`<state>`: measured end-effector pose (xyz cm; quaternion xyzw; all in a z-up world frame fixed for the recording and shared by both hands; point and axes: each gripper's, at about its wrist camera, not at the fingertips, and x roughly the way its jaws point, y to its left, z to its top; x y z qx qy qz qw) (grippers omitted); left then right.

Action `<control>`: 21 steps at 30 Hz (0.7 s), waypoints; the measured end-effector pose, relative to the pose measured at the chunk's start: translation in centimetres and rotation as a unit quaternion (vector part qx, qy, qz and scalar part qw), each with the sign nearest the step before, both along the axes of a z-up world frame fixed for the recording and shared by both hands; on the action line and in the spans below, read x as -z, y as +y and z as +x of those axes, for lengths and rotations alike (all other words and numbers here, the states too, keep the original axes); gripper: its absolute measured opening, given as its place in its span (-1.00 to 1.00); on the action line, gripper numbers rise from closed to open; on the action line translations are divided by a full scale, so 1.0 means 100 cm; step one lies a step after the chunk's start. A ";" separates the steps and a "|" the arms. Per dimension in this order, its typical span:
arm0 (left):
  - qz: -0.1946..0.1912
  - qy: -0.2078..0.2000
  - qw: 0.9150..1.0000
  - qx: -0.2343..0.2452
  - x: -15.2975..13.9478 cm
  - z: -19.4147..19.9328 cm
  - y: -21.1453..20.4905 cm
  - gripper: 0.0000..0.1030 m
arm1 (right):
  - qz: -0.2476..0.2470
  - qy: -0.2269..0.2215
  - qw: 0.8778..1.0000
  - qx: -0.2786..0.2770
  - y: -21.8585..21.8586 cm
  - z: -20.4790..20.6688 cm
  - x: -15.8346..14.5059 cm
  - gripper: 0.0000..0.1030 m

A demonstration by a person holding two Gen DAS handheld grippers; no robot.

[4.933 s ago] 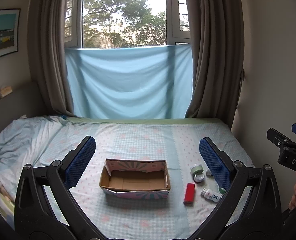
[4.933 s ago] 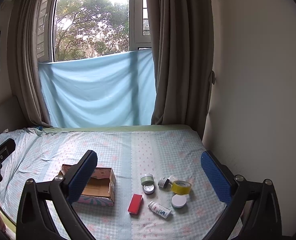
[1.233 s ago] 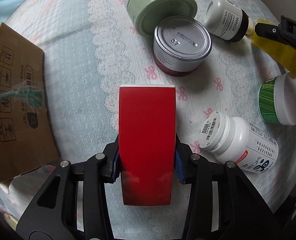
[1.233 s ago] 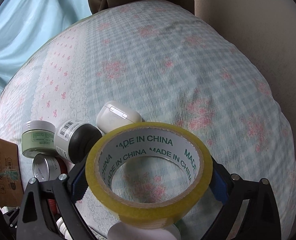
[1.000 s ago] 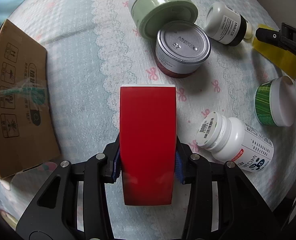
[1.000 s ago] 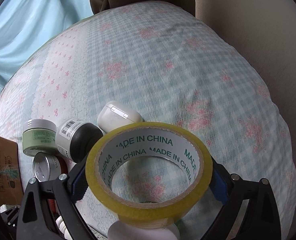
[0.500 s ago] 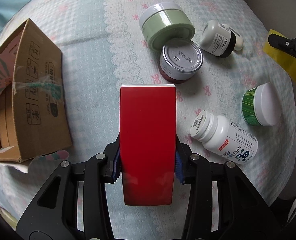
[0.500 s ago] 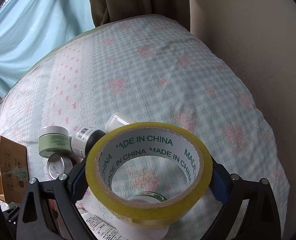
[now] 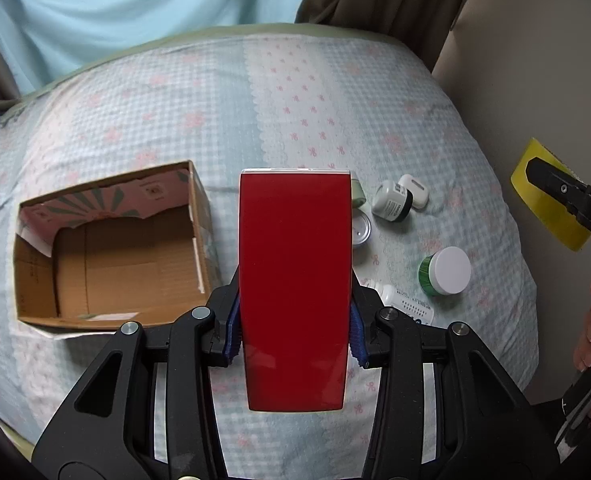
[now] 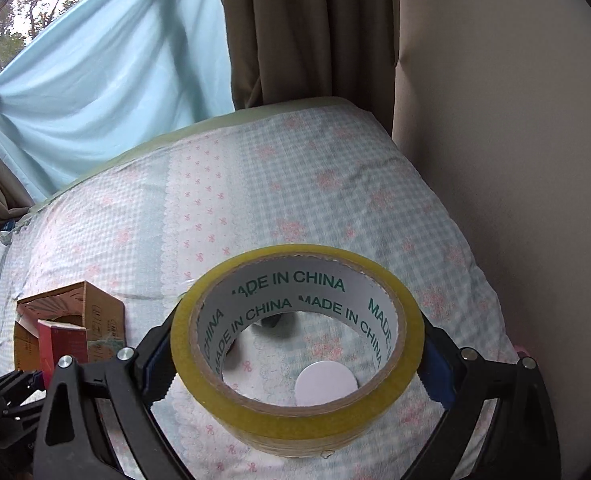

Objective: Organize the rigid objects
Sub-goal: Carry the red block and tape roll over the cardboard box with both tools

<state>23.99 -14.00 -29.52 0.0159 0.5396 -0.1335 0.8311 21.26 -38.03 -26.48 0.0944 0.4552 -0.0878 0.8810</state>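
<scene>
My left gripper [image 9: 294, 330] is shut on a flat red box [image 9: 295, 280] and holds it high above the bed, just right of the open cardboard box [image 9: 107, 240]. My right gripper [image 10: 295, 364] is shut on a yellow tape roll [image 10: 295, 336] and holds it above the bed; the roll also shows at the right edge of the left wrist view [image 9: 543, 196]. The red box [image 10: 61, 346] and the cardboard box [image 10: 95, 312] show at the lower left of the right wrist view.
On the checked bedsheet [image 9: 175, 112] lie a green jar with a white lid [image 9: 445, 270], a black-and-white bottle [image 9: 391, 202], a white earbud case [image 9: 413, 192], a tin [image 9: 360, 232] and a white pill bottle [image 9: 403, 304]. A wall [image 10: 515, 160] stands right; curtains [image 10: 295, 28] hang behind.
Both grippers have risen well above the bed with their objects. The left view now takes in the open cardboard box; the loose items look smaller and farther below.
</scene>
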 end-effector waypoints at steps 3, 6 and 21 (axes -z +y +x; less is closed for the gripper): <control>-0.014 -0.014 1.000 -0.006 -0.030 0.001 0.033 -0.26 | -0.004 -0.015 1.000 -0.014 0.035 -0.010 -0.031 0.88; -0.024 -0.025 0.999 -0.010 -0.055 0.001 0.075 -0.26 | -0.001 -0.029 0.999 -0.024 0.076 -0.020 -0.060 0.88; -0.007 -0.024 0.999 -0.032 -0.060 0.020 0.265 -0.26 | 0.029 -0.026 0.994 -0.100 0.267 -0.003 -0.080 0.88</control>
